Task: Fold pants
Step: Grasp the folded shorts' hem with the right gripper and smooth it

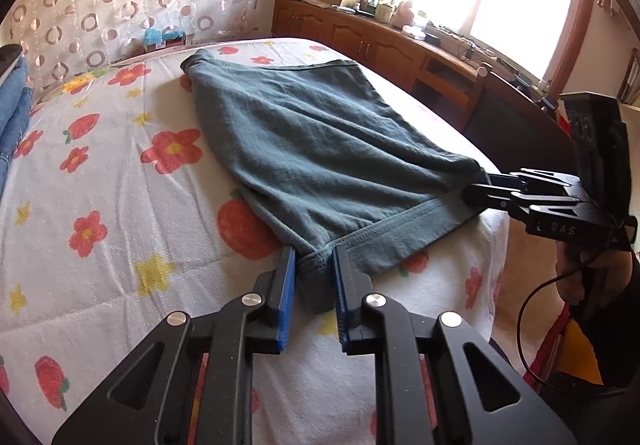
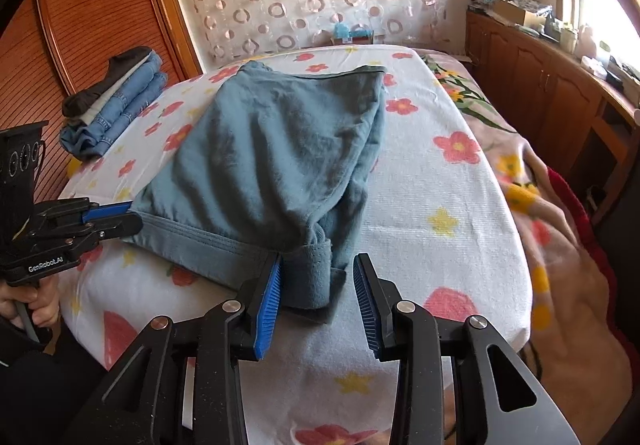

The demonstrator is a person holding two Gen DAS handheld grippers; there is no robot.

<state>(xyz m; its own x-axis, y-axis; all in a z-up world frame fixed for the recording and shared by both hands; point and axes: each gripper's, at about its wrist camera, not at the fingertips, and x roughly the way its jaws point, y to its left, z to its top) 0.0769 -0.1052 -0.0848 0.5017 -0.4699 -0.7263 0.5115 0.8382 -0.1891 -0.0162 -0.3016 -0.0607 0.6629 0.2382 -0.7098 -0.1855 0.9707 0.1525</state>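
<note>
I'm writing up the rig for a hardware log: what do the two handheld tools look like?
Both are black, angular linkage frames with silver pivot pins and ribbed blue pads. The right tool has faint white lettering and a black cable; the left tool reads "GenRobot.AI". The hand is bare, the sleeve dark.

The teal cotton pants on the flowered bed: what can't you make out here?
- Teal cotton pants: underside hidden against the flowered white bedsheet in both views.
- Waistband corner: covered by the left hand-held gripper in the left wrist view.
- Folded blue jeans stack: small and distant in the right wrist view; count unclear.
</note>
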